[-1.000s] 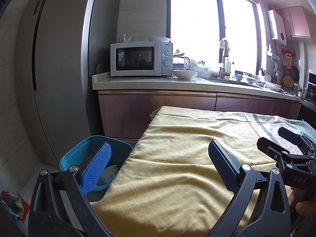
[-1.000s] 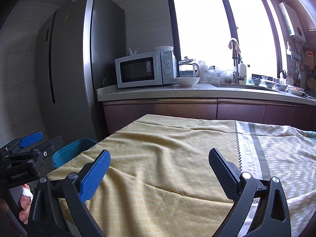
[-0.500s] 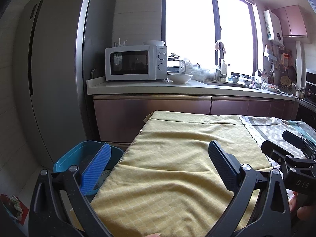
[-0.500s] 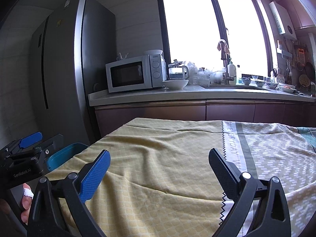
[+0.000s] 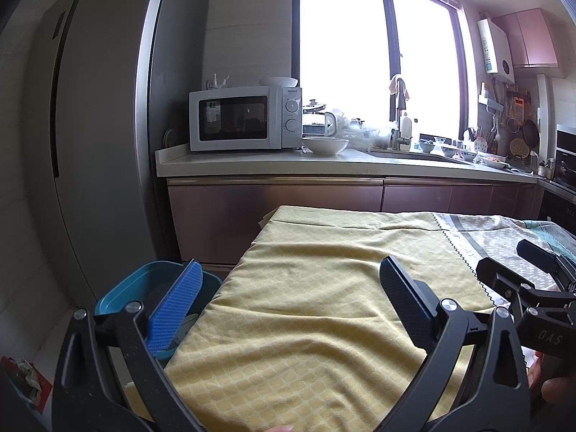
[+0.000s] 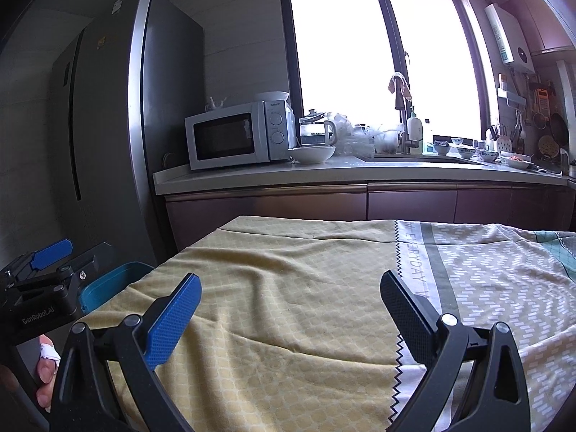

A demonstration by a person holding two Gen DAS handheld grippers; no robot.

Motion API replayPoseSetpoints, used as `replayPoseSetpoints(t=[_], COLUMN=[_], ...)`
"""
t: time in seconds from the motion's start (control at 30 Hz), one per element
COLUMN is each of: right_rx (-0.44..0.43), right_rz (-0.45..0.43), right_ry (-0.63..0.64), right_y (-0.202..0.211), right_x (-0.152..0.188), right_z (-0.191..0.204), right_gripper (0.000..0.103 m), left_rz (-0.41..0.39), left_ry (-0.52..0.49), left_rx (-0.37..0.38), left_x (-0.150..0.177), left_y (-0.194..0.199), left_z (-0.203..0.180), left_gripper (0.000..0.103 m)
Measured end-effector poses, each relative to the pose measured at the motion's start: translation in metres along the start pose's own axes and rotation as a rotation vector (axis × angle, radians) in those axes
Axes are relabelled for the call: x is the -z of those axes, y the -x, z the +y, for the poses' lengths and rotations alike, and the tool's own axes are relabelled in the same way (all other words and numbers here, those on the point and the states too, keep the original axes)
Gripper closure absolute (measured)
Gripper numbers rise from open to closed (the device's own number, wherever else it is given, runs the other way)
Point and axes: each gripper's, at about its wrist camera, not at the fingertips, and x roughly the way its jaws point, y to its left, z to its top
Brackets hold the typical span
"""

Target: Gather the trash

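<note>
A teal bin [image 5: 144,284] stands on the floor at the left edge of the cloth-covered table [image 5: 306,288], with some pale trash inside it; its rim [image 6: 108,284] also shows in the right wrist view. My left gripper [image 5: 288,302] hovers open over the table's near left part, its blue finger in front of the bin. My right gripper [image 6: 291,309] is open above the yellow cloth, holding nothing. Each gripper shows at the edge of the other's view. No loose trash lies on the cloth.
A tall grey fridge [image 5: 90,144] stands left of the bin. A counter [image 5: 324,165] behind the table carries a white microwave [image 5: 244,118], a bowl [image 5: 324,144], a kettle and a sink. A red wrapper [image 5: 21,378] lies on the floor at the lower left.
Both grippers have drawn back and lifted slightly, so the table and counter look farther and lower. The jaws stayed open and nothing was picked up.
</note>
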Motion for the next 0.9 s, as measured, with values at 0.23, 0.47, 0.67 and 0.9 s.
replayPoseSetpoints(t=[0.23,0.47,0.67,0.9], right_rx=[0.009,0.018,0.018,0.018], right_rz=[-0.004,-0.007,-0.010,-0.010], right_ry=[-0.003,-0.011,-0.013,-0.012], right_y=[0.0011,0.0018,0.0021,0.0020], right_x=[-0.0005,-0.0004,-0.0005,-0.0005], right_z=[-0.0041,-0.0076,-0.0084,-0.0088], right_gripper=[0.007,0.007,0.007,0.007], left_rz=[-0.004,-0.002,-0.005,-0.005], left_ry=[0.001,0.003,0.003,0.006], left_rx=[-0.002,0.000,-0.002,-0.002], left_x=[-0.0001,0.0001,0.0002,0.0004], left_y=[-0.0008,-0.0029,-0.0022,-0.0025], left_z=[-0.0008,-0.0023,-0.0031,-0.0026], left_gripper=[0.006,0.006,0.006,0.006])
